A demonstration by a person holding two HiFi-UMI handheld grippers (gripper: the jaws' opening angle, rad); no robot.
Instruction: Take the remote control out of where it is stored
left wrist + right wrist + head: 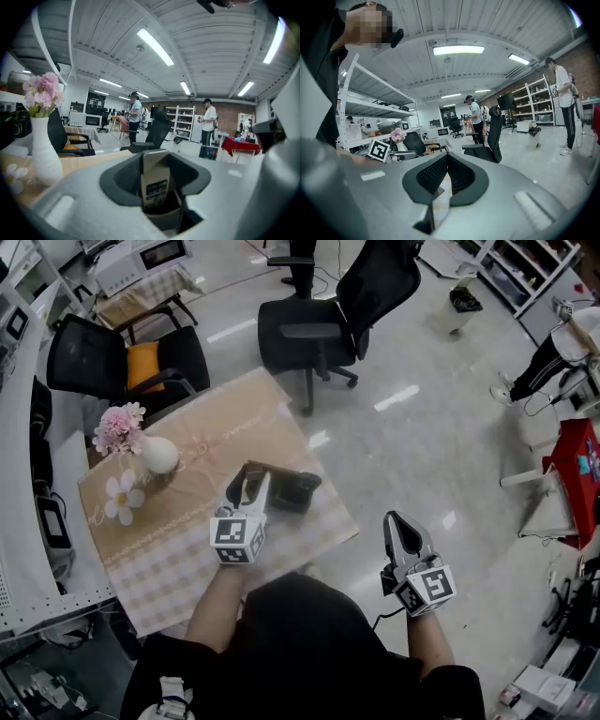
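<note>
Legibly, very little reads: the remote control (pixel 156 185) carries rows of small printed buttons, some greenish and some pale, but the print is too small to make out. The left marker cube (pixel 237 537) and the right marker cube (pixel 427 588) show only black-and-white square patterns.

From the left gripper view, the remote control stands upright between the two dark pads of the left claw (pixel 246 487), with its button face toward the camera. The pads press on its long edges, so this claw holds it at a middling width.

In the head view, that claw points down at the left end of a dark holder (pixel 292 491). The holder lies on the tabletop (pixel 187 554), to the right of the white vase (pixel 159 455) and a little nearer the person. Whether the remote control's lower end sits inside the holder cannot be told. The vase carries pink flowers (pixel 118 426), and the left claw is near it, on its right.

The right claw (pixel 401 524) is well to the right of the vase, beyond the tabletop's edge and over the pale floor (pixel 422 427). Its pads meet at the tips with nothing between them
</note>
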